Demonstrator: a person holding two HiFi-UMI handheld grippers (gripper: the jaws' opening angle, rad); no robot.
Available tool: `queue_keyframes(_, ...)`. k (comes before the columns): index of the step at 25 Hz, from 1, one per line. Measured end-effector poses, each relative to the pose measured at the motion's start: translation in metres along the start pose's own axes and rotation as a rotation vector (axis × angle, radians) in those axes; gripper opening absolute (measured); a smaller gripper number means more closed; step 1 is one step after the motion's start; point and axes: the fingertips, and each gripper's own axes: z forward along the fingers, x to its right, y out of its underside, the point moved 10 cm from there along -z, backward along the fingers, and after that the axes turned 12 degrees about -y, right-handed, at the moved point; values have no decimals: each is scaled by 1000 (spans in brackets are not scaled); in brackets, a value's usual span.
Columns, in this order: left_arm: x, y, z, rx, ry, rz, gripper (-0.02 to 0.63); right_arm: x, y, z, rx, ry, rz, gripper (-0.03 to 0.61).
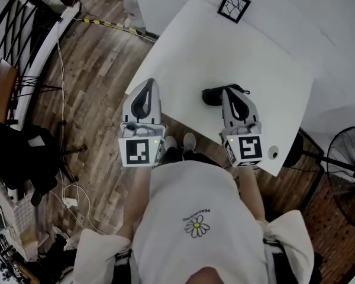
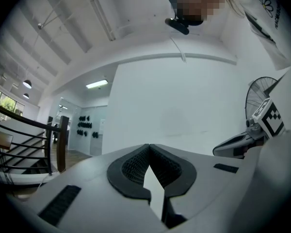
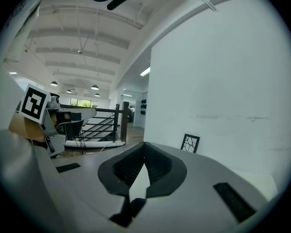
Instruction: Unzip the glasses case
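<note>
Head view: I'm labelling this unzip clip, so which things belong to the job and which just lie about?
Job: glasses case; left claw and right claw, both shut and empty; white table.
Lying about: patterned card; fan; floor cables.

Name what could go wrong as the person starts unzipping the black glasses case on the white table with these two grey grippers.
1. The grey left gripper and right gripper are both shut and empty. Pushed forward like that, they might shove the black glasses case rather than grip it.
2. The right gripper covers part of the case in the head view, and neither gripper view shows it, so its zip may be missed.
</note>
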Motion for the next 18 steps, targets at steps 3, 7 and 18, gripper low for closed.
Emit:
queue_keyframes(3,17,4,18,16,59,38,14,16,9,-6,7,13,0,3)
queue_keyframes(7,35,11,49,10,160,46,14,31,22,-15,16,110,44,3)
queue_keyframes(18,102,12,134,6,584,44,14,44,26,-58,-32,539,153,3)
